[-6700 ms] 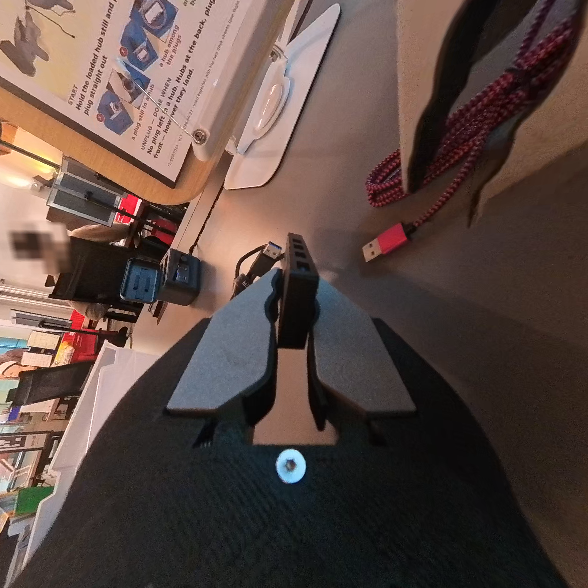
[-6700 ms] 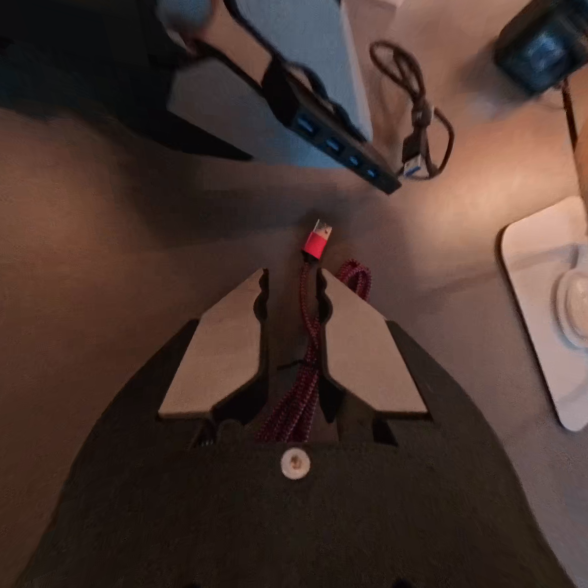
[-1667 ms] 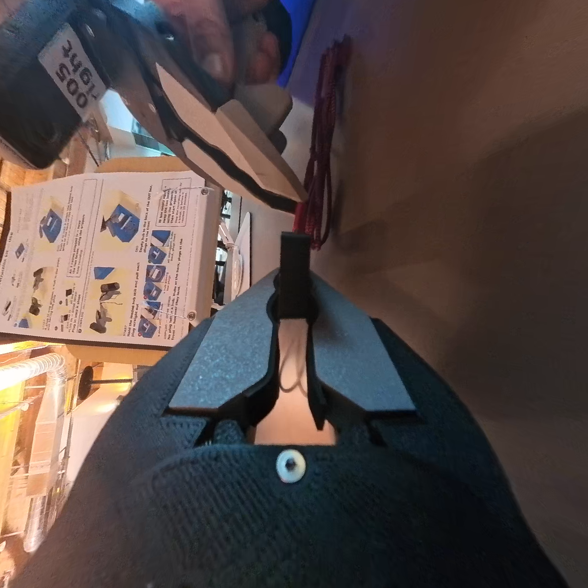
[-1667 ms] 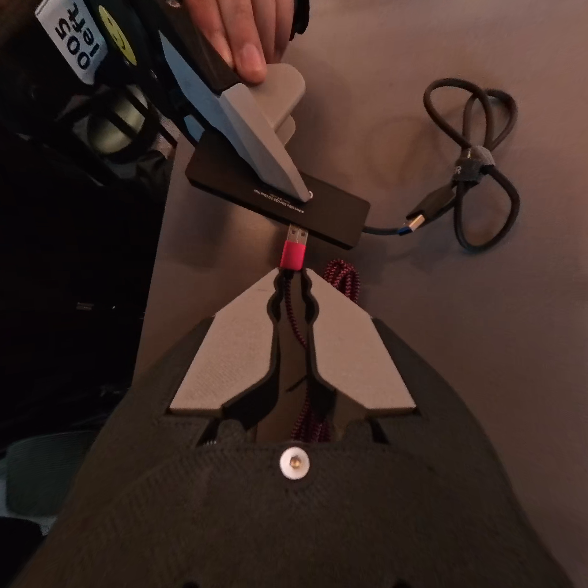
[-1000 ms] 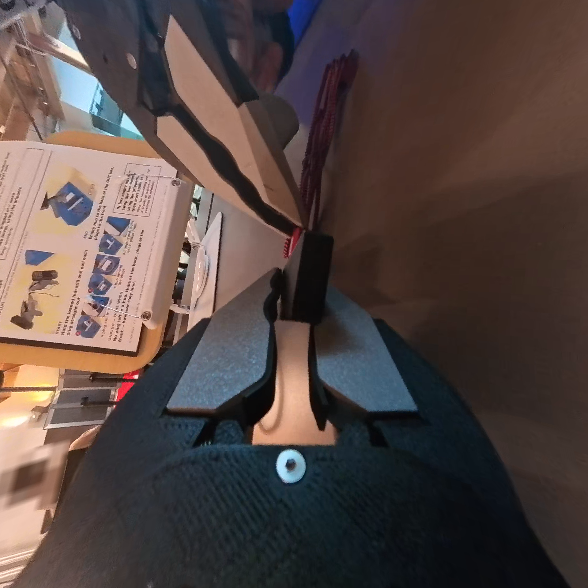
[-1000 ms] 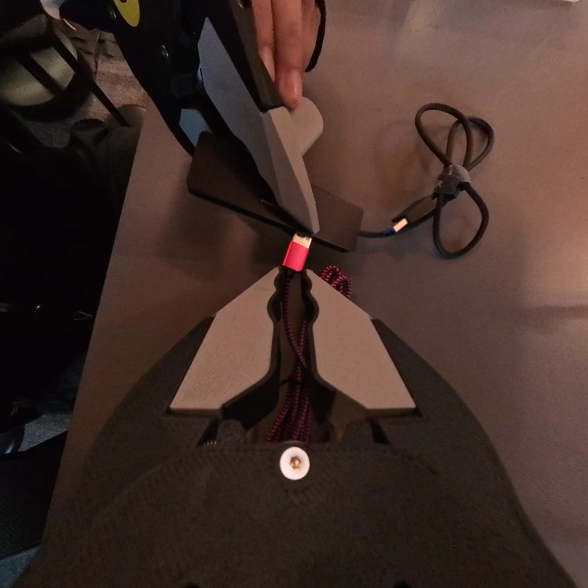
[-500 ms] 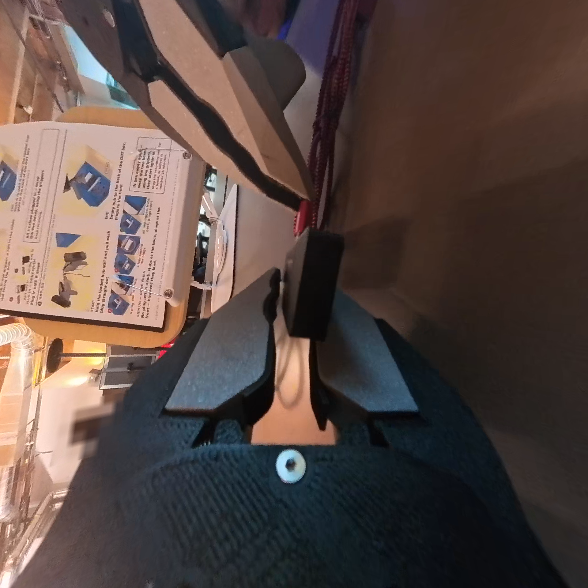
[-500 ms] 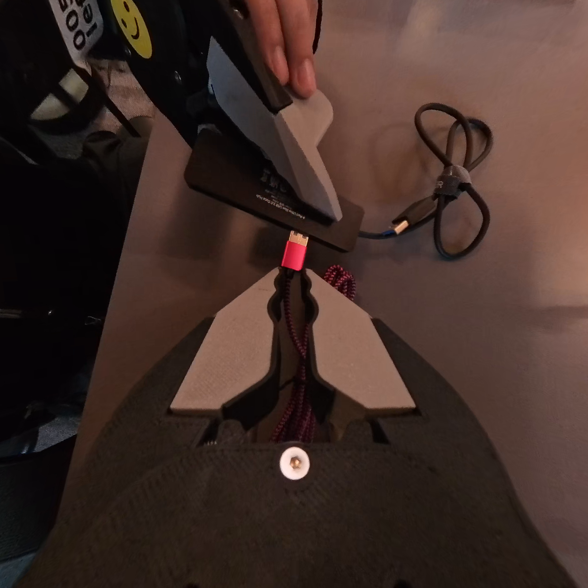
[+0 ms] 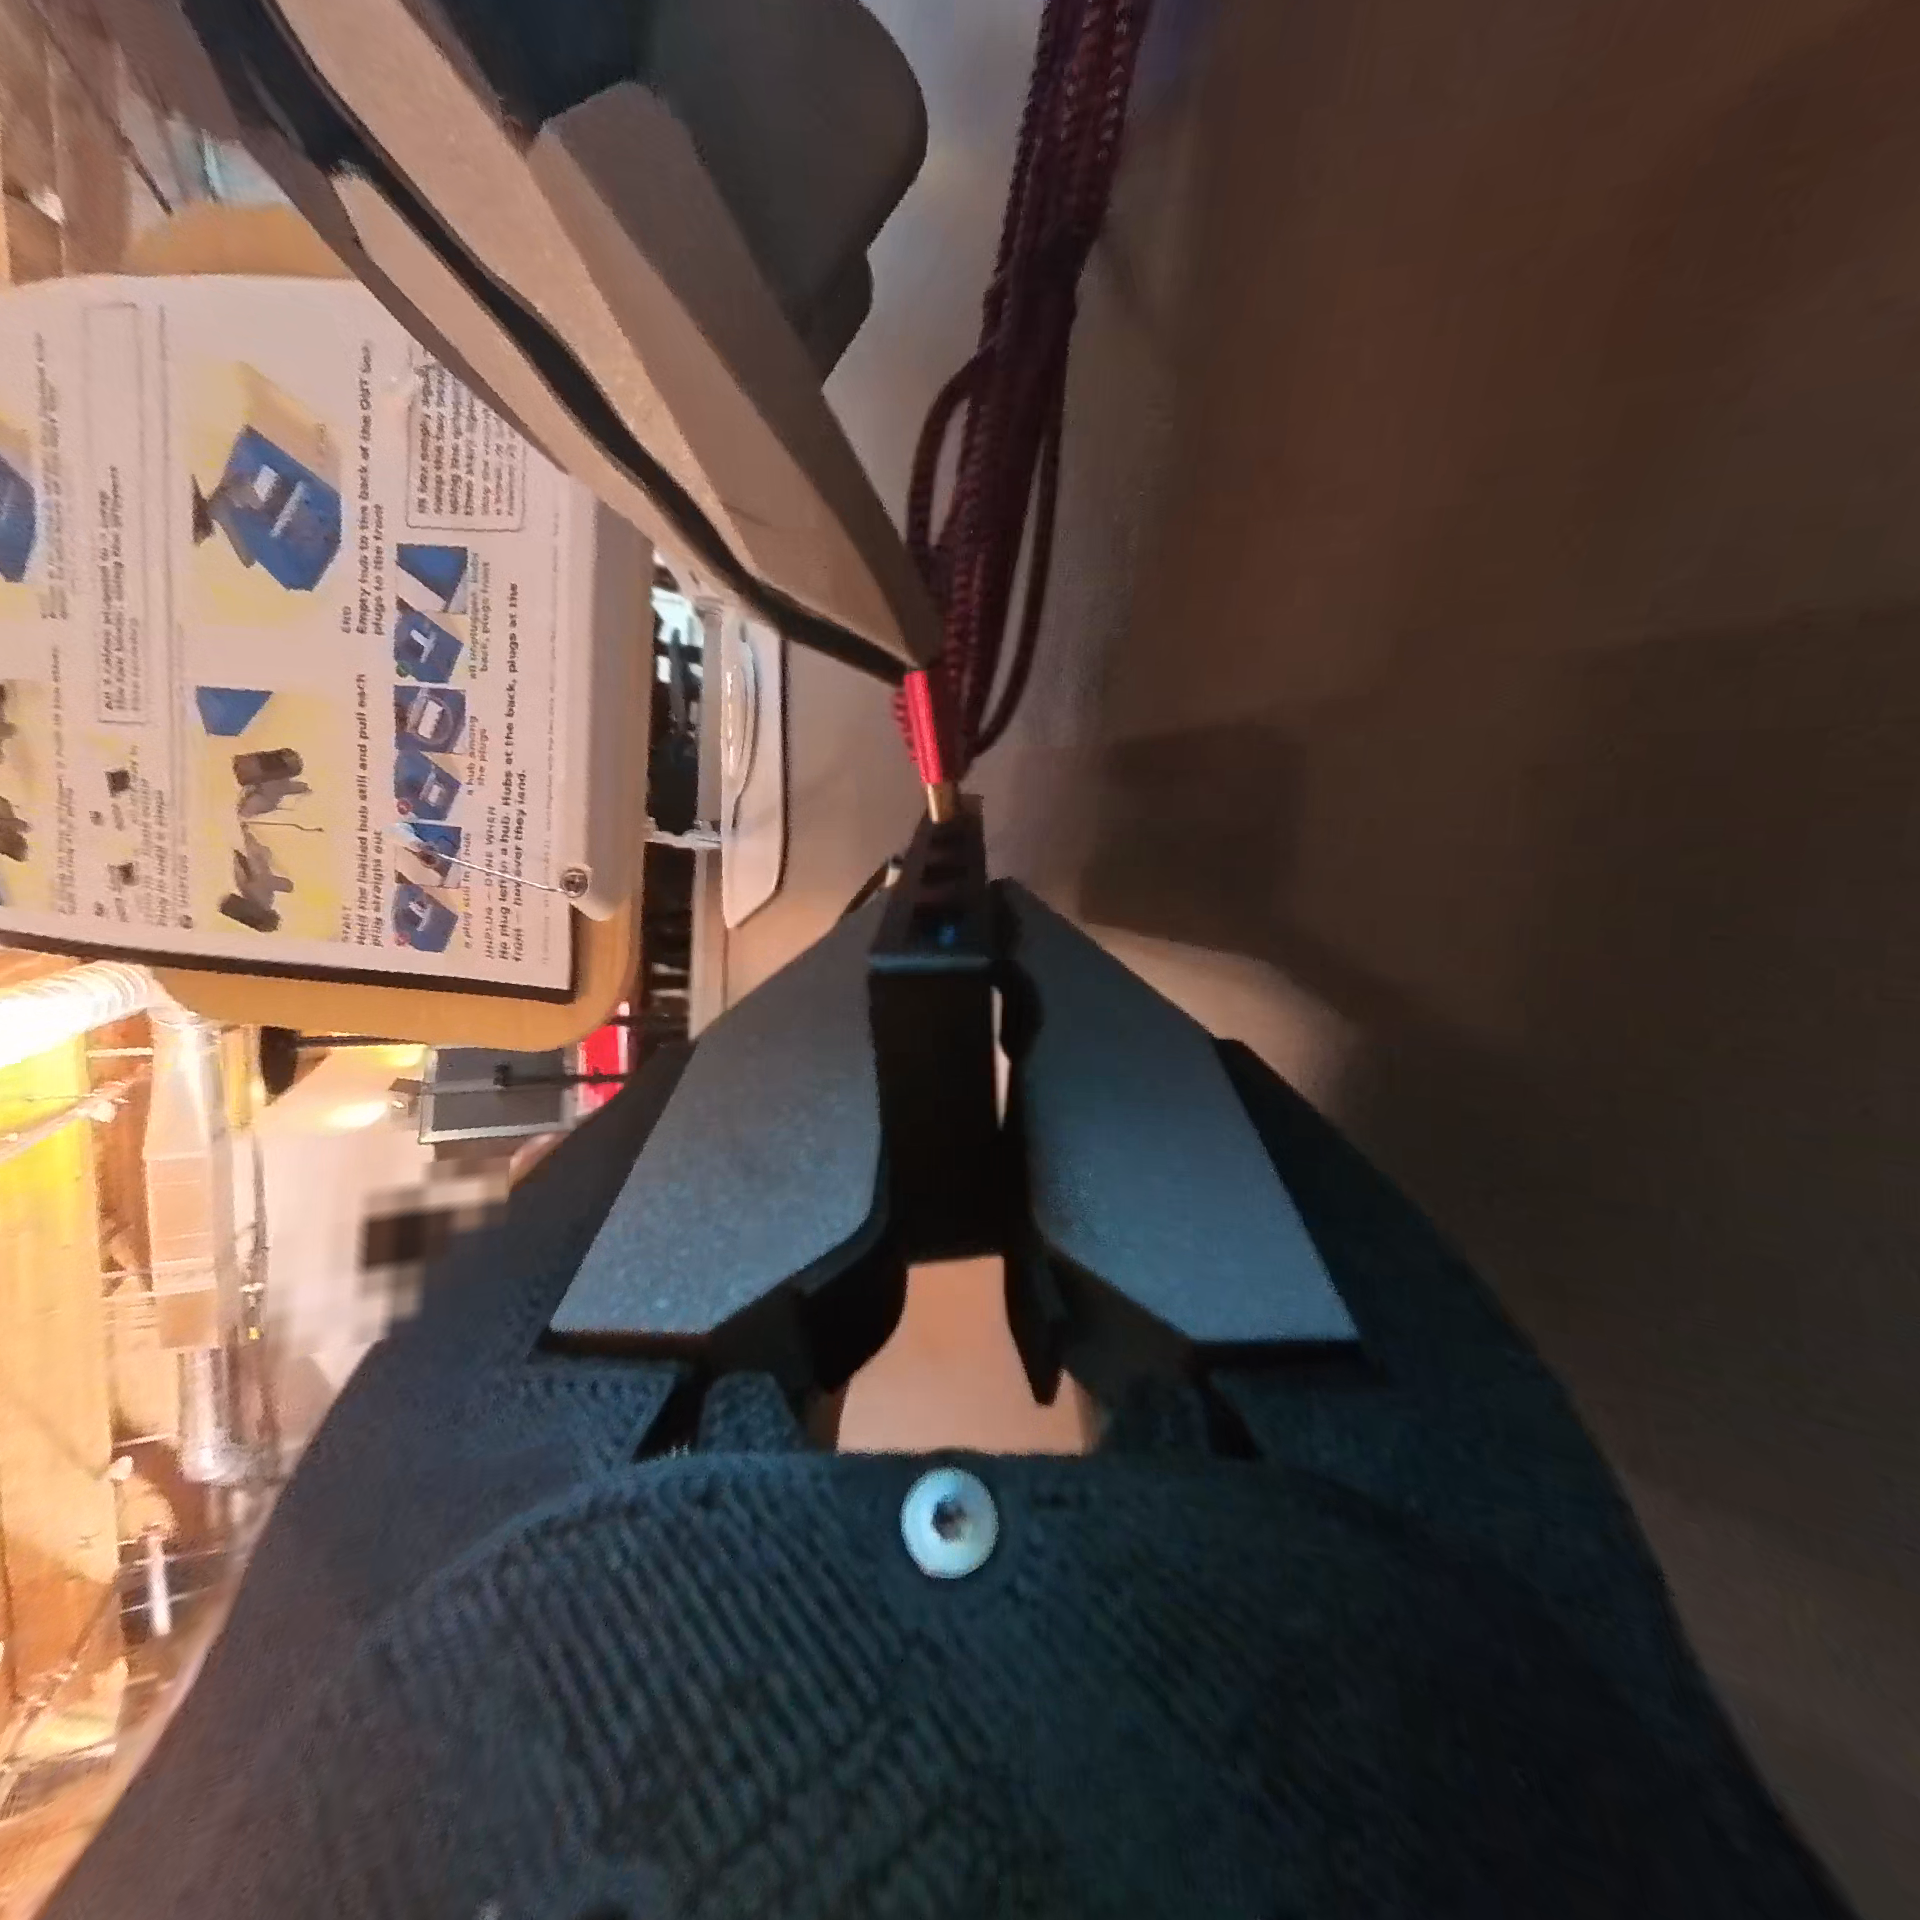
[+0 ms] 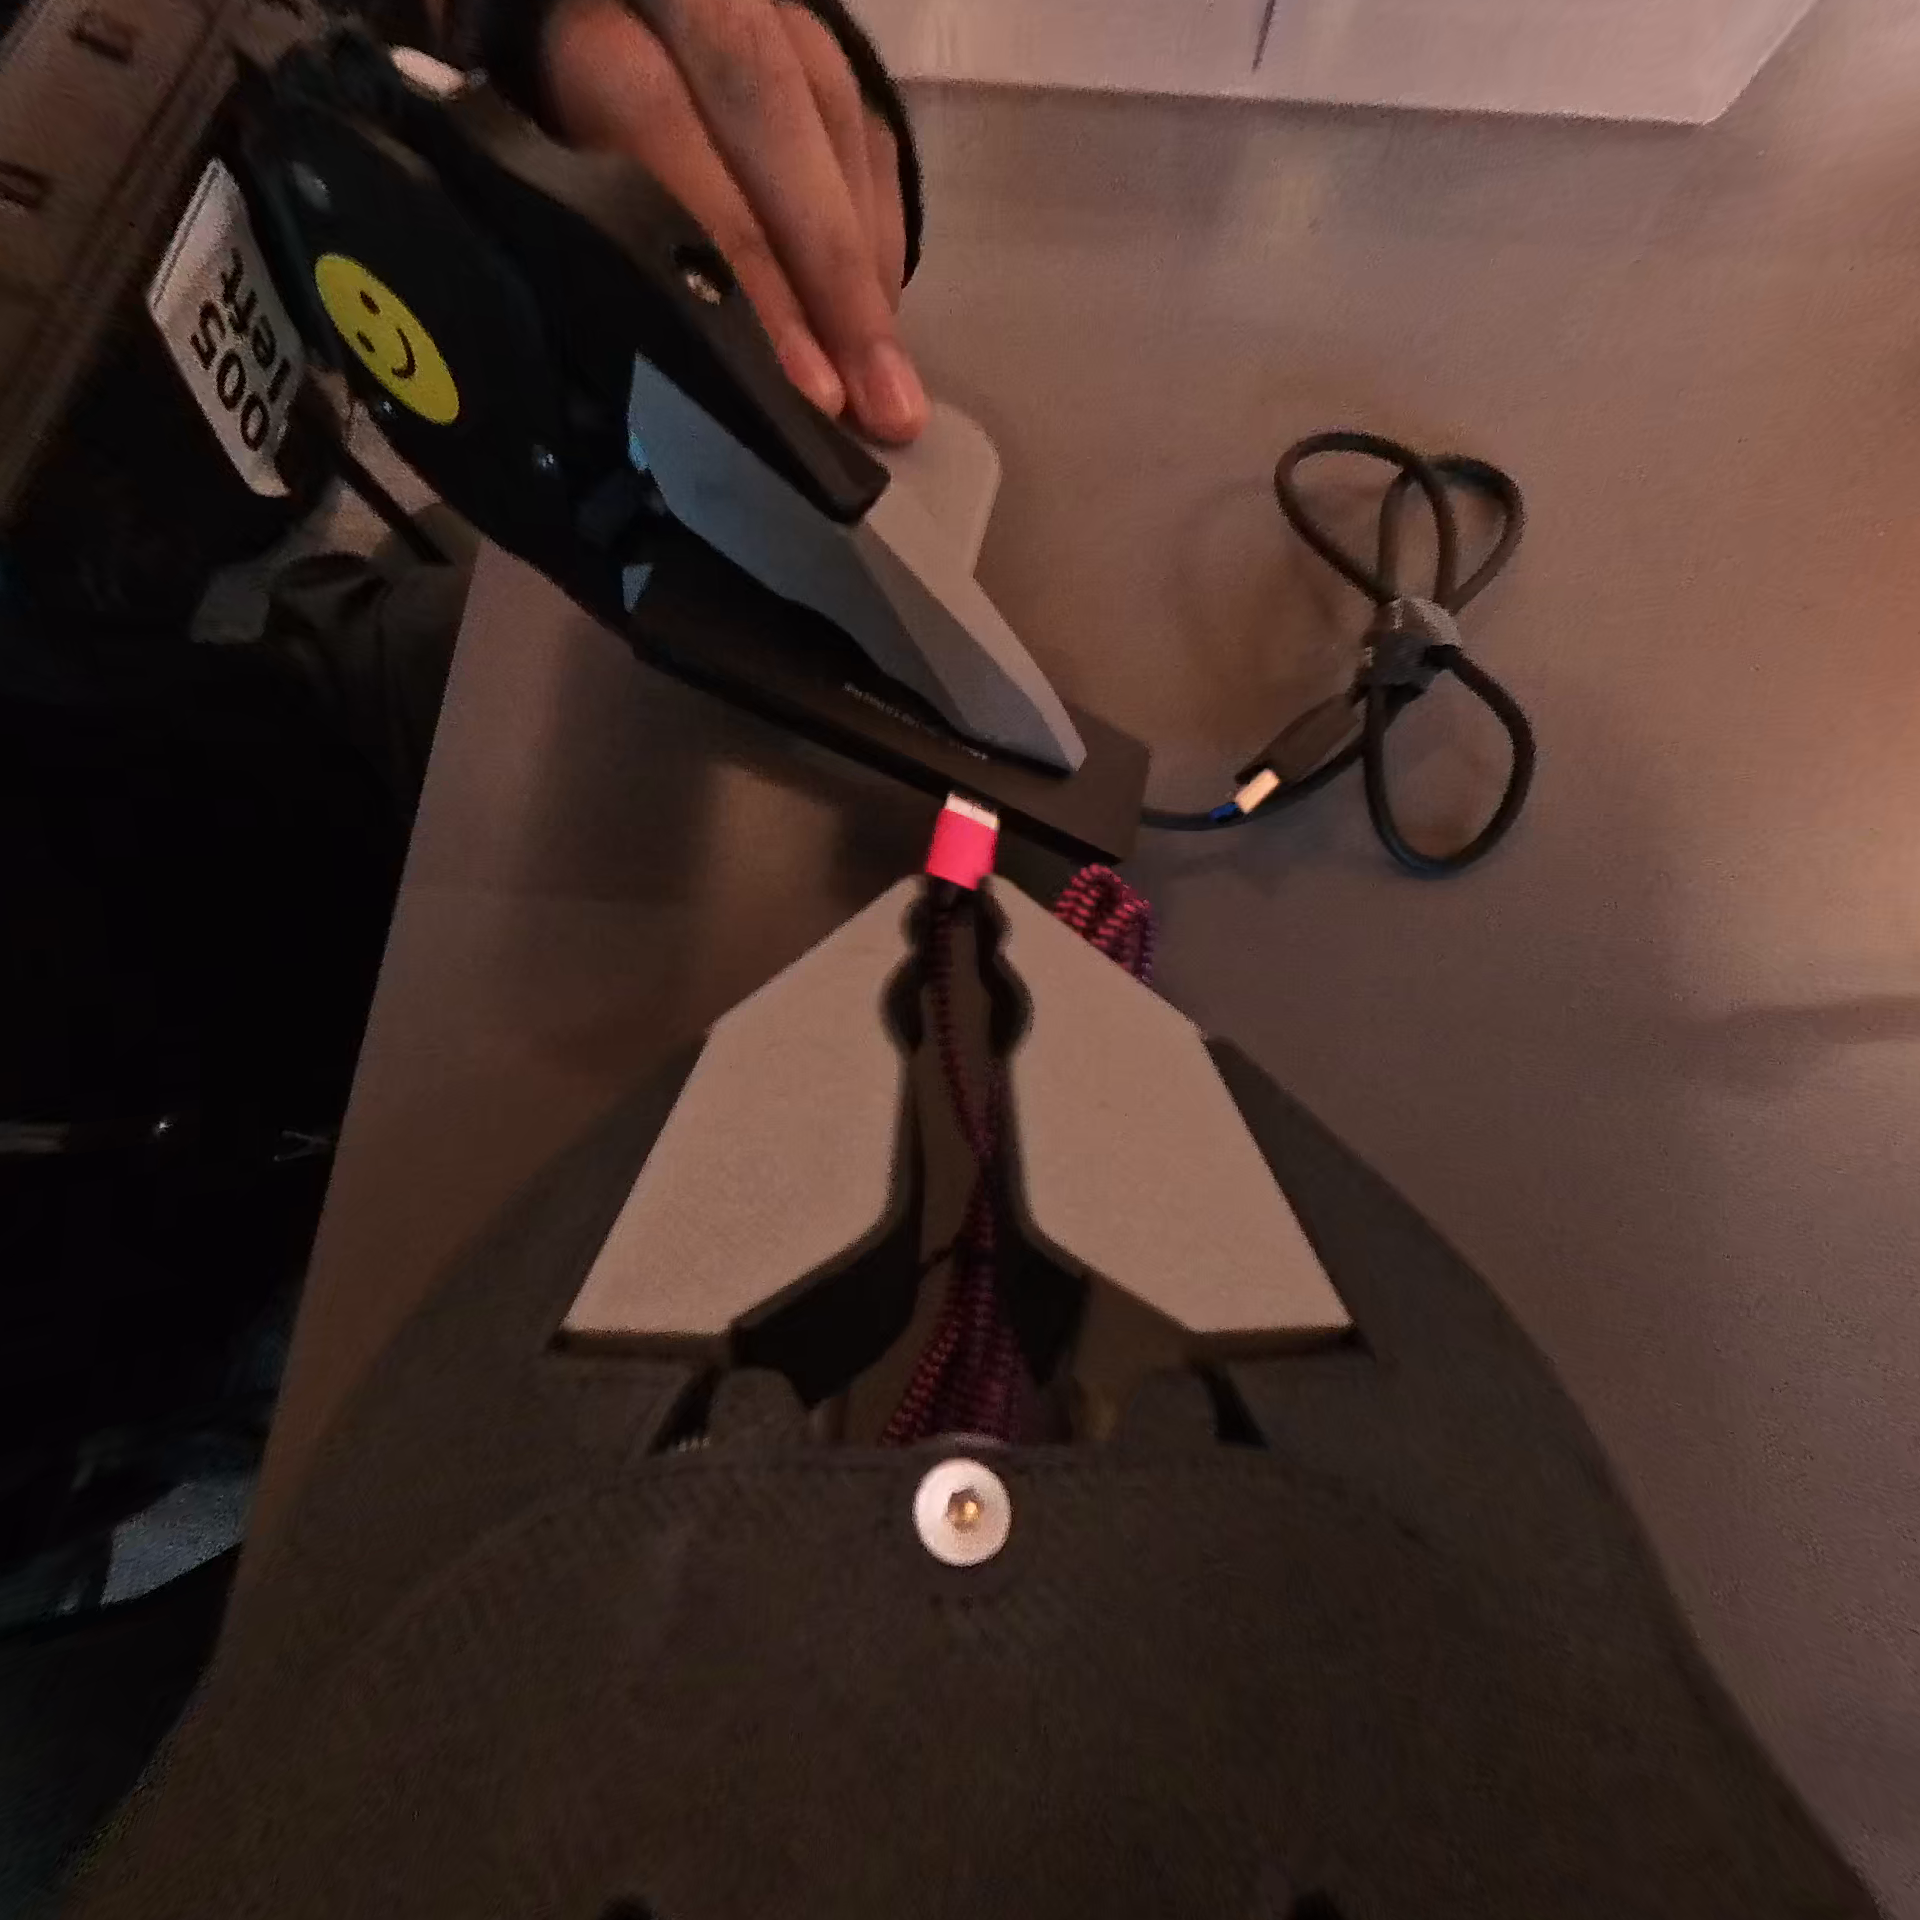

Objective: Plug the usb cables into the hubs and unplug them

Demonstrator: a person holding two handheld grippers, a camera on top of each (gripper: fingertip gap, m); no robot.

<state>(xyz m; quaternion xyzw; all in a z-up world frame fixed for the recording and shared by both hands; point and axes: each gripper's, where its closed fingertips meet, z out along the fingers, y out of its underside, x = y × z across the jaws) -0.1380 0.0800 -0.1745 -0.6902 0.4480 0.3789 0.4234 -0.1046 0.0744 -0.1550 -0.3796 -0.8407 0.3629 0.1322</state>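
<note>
My left gripper (image 9: 940, 914) is shut on a flat black USB hub (image 9: 935, 1049) and holds it edge-on above the grey table. My right gripper (image 10: 956, 904) is shut on a red braided USB cable (image 10: 961, 1226) just behind its red plug (image 10: 964, 844). The plug's metal tip meets the hub's (image 10: 1081, 790) port edge, and only a short bit of metal shows. In the left wrist view the plug (image 9: 923, 727) touches the hub's far end, below the right gripper (image 9: 912, 655). A hand holds the left gripper (image 10: 1070, 767).
The hub's own black lead (image 10: 1403, 665) lies coiled on the grey table (image 10: 1507, 1143) to the right, its plug loose. An instruction sheet on a board (image 9: 281, 644) stands at the table's back. The table's left edge (image 10: 416, 831) drops to a dark floor.
The red plug has moved into the hub's port edge, so less of its metal shows than half a second ago. The left gripper has turned the hub edge-on.
</note>
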